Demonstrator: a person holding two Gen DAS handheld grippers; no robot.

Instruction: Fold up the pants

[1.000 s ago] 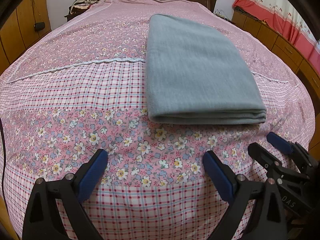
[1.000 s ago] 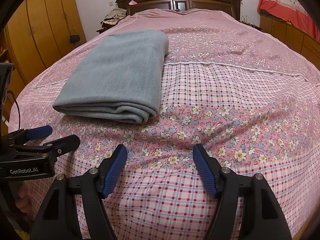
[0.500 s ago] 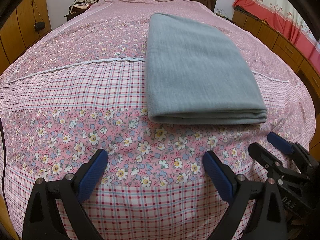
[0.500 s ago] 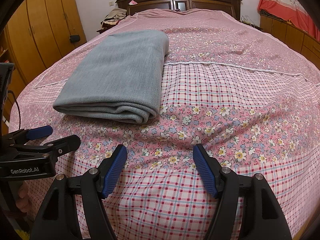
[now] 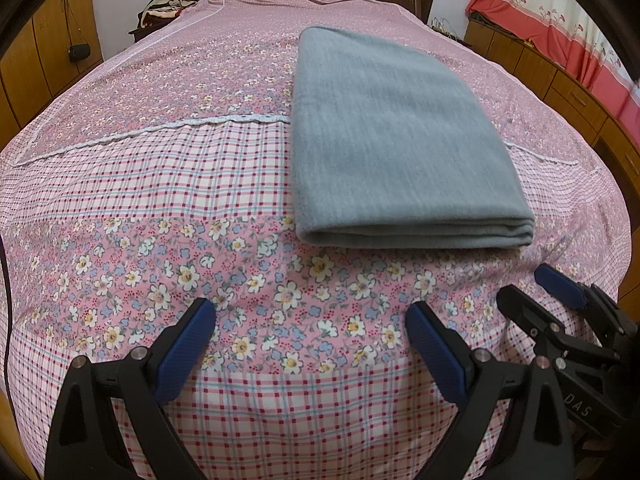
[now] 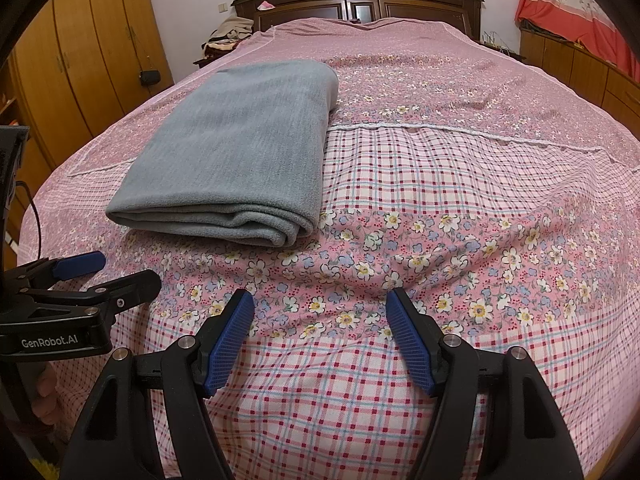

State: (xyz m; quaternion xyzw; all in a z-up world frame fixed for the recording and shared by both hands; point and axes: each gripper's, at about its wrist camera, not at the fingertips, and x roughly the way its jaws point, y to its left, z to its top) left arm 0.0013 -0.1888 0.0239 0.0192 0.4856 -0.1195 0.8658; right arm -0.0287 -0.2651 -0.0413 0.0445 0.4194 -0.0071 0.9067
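Note:
The grey pants [image 5: 396,140] lie folded into a flat rectangle on the pink bed cover, with the layered fold edge facing me; they also show in the right wrist view [image 6: 236,148]. My left gripper [image 5: 310,320] is open and empty, held over the flowered band short of the fold edge. My right gripper [image 6: 320,312] is open and empty, to the right of the pants. The right gripper also shows at the lower right of the left wrist view [image 5: 532,284], and the left gripper at the lower left of the right wrist view [image 6: 116,270].
The bed [image 6: 460,184] with a pink flowered and checked cover fills both views. A dark wooden headboard [image 6: 360,0] is at the far end. Wooden wardrobes [image 6: 80,60] stand on the left, low wooden cabinets and a red curtain [image 5: 560,28] on the right.

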